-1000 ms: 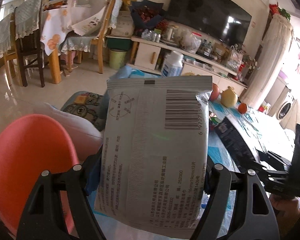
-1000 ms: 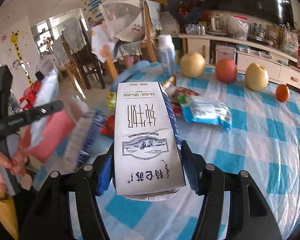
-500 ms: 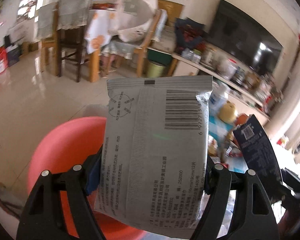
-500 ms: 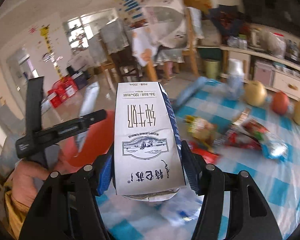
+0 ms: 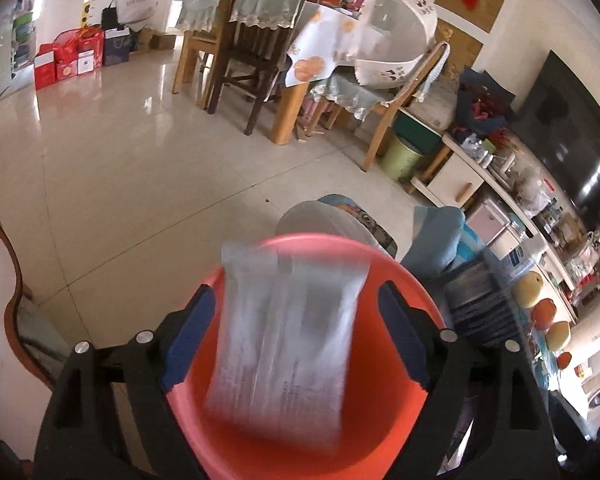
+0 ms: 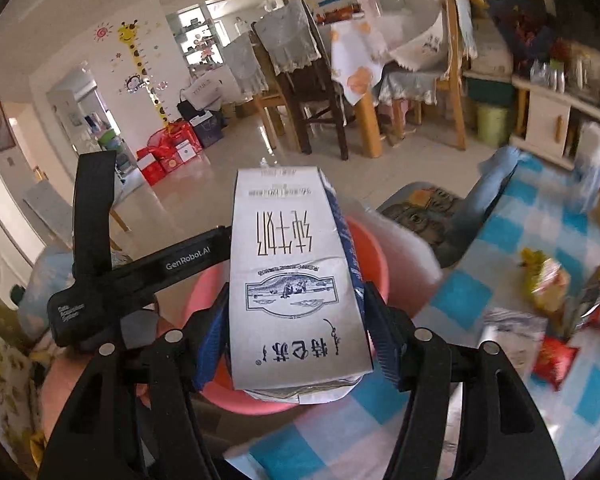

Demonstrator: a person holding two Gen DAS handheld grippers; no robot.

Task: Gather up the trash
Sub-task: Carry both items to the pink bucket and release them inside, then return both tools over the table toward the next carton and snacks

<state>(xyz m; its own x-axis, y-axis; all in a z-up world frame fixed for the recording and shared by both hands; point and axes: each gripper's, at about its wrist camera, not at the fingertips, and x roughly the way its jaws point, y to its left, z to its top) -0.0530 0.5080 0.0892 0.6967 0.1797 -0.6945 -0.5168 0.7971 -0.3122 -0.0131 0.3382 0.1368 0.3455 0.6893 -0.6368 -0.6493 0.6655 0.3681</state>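
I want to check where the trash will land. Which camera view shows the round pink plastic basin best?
The left wrist view: the round pink plastic basin fills the lower frame, its rim and inside visible behind a blurred silver packet. In the right wrist view the basin is mostly hidden behind the white milk carton.
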